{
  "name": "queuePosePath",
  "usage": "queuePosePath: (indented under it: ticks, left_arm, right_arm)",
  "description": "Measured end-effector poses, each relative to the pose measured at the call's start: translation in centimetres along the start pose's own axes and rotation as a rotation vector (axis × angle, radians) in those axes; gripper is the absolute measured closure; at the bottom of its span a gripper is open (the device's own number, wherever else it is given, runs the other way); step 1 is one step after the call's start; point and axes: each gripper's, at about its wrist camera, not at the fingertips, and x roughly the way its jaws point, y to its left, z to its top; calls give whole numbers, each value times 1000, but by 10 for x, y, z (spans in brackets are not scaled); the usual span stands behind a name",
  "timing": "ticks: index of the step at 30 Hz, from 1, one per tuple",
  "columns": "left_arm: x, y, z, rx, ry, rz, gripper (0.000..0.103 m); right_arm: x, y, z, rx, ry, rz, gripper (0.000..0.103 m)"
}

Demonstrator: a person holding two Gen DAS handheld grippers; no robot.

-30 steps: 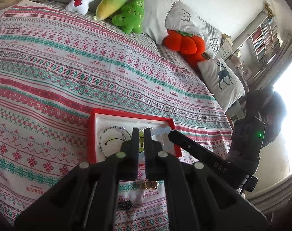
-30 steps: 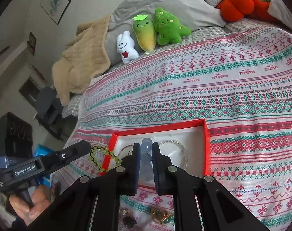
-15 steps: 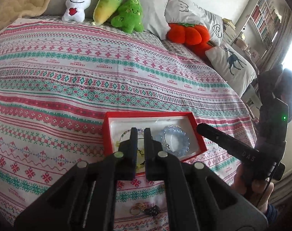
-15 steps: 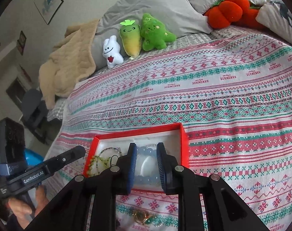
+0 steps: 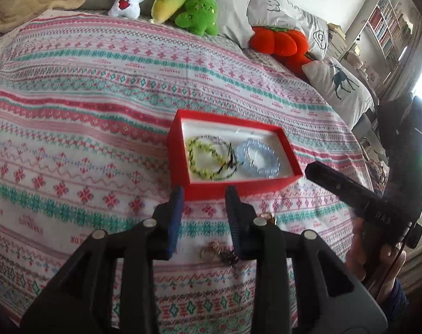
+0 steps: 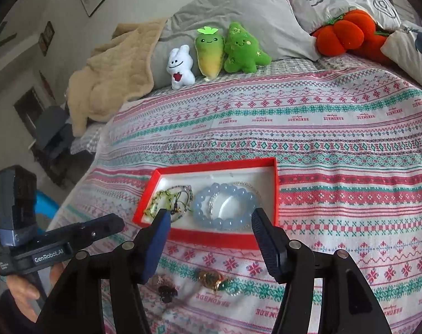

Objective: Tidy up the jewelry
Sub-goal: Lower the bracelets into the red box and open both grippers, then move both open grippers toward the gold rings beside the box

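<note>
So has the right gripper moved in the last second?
Yes. The right gripper has pulled back toward the bed's near edge: its jaws, earlier nearly shut over the blue bracelet inside the red box, now stand wide open at the box's near wall.

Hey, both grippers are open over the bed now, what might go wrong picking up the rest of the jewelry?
1. The small pieces and the dark piece lie on soft patterned blanket; fingers may pinch fabric instead.
2. They sit close together, so one grasp may drag a neighbour.
3. In the red box, the green bracelet and blue bracelet crowd the floor; new pieces could tangle.
</note>
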Motion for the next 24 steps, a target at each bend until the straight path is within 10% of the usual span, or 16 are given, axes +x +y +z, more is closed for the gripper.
queuePosePath:
  ticks: [24]
  left_arm:
    - [18,-60,-61,291,89,-17,60]
  right_arm:
    - [12,-7,-35,5,81,5,37]
